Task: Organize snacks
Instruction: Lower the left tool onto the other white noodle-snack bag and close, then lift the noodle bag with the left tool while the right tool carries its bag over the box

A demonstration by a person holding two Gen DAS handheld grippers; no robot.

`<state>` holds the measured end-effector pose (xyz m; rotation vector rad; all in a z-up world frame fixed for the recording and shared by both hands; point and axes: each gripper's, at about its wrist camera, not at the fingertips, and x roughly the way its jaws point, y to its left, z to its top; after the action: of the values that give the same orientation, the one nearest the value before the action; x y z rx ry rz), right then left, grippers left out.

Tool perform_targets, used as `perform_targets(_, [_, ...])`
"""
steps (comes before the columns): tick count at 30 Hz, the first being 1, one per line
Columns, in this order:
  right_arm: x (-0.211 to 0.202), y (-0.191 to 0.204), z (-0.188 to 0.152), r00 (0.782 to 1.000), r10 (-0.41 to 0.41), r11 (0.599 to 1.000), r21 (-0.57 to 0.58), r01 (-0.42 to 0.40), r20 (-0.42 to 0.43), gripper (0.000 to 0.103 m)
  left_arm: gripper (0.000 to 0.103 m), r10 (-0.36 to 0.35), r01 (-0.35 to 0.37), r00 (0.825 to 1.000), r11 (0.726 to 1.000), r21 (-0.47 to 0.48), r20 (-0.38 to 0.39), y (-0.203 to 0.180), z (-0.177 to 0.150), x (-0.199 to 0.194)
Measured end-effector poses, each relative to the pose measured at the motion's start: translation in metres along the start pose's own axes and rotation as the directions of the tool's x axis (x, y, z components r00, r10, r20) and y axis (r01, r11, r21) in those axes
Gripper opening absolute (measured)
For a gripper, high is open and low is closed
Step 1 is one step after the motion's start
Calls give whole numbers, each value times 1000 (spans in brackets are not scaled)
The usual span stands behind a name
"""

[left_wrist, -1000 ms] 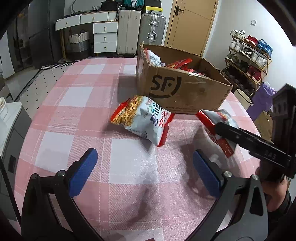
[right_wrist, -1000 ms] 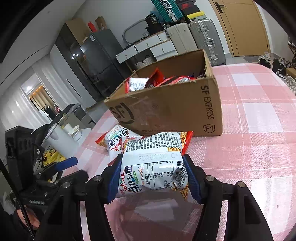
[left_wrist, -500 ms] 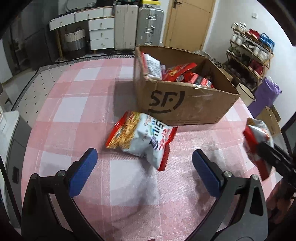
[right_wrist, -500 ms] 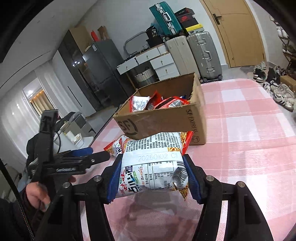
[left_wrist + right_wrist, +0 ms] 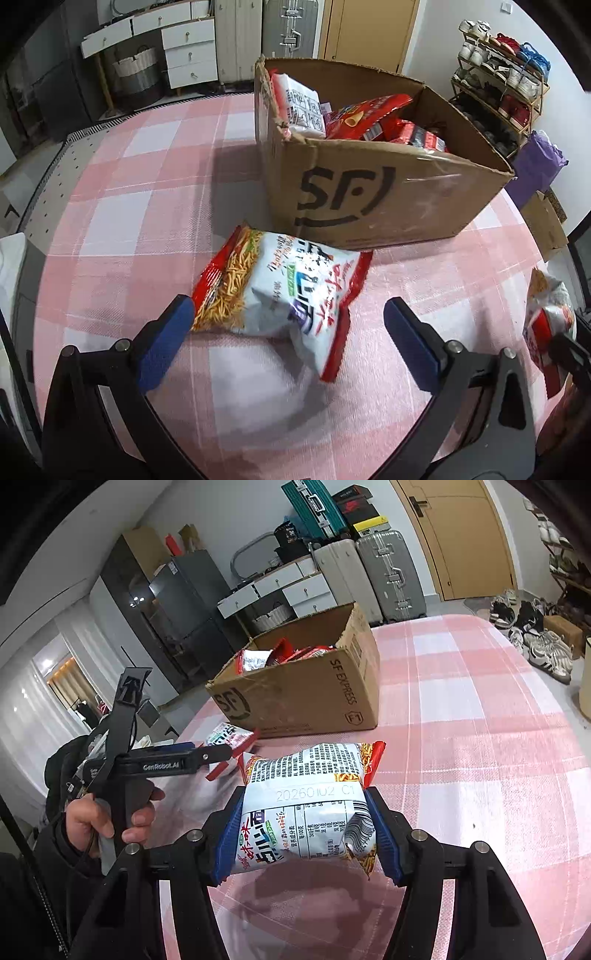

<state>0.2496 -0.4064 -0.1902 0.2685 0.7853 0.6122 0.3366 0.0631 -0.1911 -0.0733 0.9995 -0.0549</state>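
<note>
While clamped across its middle by right hand-held gripper (image 5: 306,834), noodle snack bag (image 5: 308,805) held clear above counter (image 5: 480,738). Left hand-held gripper (image 5: 288,332) open, straddling second bag (image 5: 284,291) lying just before cardboard box (image 5: 369,192), well inside counter's edges. Risk: slick puffed film slipping free; over-squeeze crushing contents.

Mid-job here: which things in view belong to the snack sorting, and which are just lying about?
Job:
- snack bag clamped in right claw
- snack bag on table, before open left claw
- cardboard box holding snacks

Just about:
- suitcases
- shoe rack
- white drawers
</note>
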Motion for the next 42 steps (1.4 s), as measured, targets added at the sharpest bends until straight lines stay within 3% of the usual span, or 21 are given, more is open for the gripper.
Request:
perform_targets(9, [3, 7, 3, 1000, 5, 1000, -22, -4, 4, 63, 101, -55, 55, 998, 998, -36, 1, 17, 9, 15])
perform_targets(14, [7, 6, 5, 1000, 2, 1000, -19, -2, 0, 63, 91, -56, 56, 998, 998, -16, 9, 17, 7, 15])
perform_targets(15, [7, 7, 5, 1000, 3, 1000, -20, -3, 1, 63, 87, -55, 55, 998, 998, -14, 14, 17, 7, 15])
perform_targets(16, [7, 8, 5, 1000, 3, 1000, -22, -3, 1, 63, 72, -49, 49, 999, 999, -12, 17, 17, 6, 15])
perform_targets(21, [9, 9, 4, 1000, 5, 1000, -21, -5, -3, 63, 46, -32, 30, 999, 997, 65, 26, 5, 0, 6])
perform_targets(42, [-5, 21, 12, 999, 9, 1000, -28, -8, 35, 63, 39, -95, 93, 995, 995, 44, 32, 7, -16, -24])
